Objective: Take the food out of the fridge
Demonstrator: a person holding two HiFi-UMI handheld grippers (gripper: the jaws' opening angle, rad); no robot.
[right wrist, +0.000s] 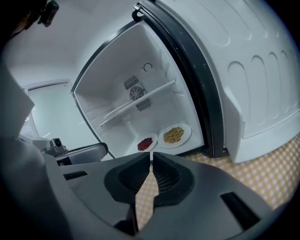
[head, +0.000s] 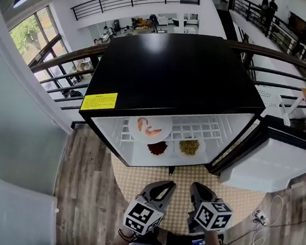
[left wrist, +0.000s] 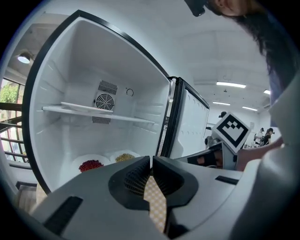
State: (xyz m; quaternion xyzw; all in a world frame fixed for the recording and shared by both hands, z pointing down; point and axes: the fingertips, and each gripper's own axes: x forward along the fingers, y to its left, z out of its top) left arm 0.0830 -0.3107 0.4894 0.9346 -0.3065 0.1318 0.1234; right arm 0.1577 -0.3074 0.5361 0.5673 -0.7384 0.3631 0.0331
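Observation:
A small black fridge (head: 174,73) stands with its door (head: 279,158) swung open to the right. On its wire shelf (head: 206,128) rests a white plate of shrimp (head: 150,128). On the fridge floor sit a plate of red food (head: 157,147) (left wrist: 91,165) (right wrist: 146,143) and a plate of yellow-brown food (head: 189,146) (left wrist: 123,157) (right wrist: 174,135). My left gripper (head: 167,187) (left wrist: 151,161) and right gripper (head: 195,189) (right wrist: 151,158) hang side by side in front of the fridge, both shut and holding nothing, short of the opening.
The fridge stands on a checked yellow mat (head: 189,193) over wood-look flooring (head: 87,193). A white wall (head: 10,148) is at the left. A cable and plug (head: 262,216) lie on the floor at the right. Railings (head: 65,78) run behind the fridge.

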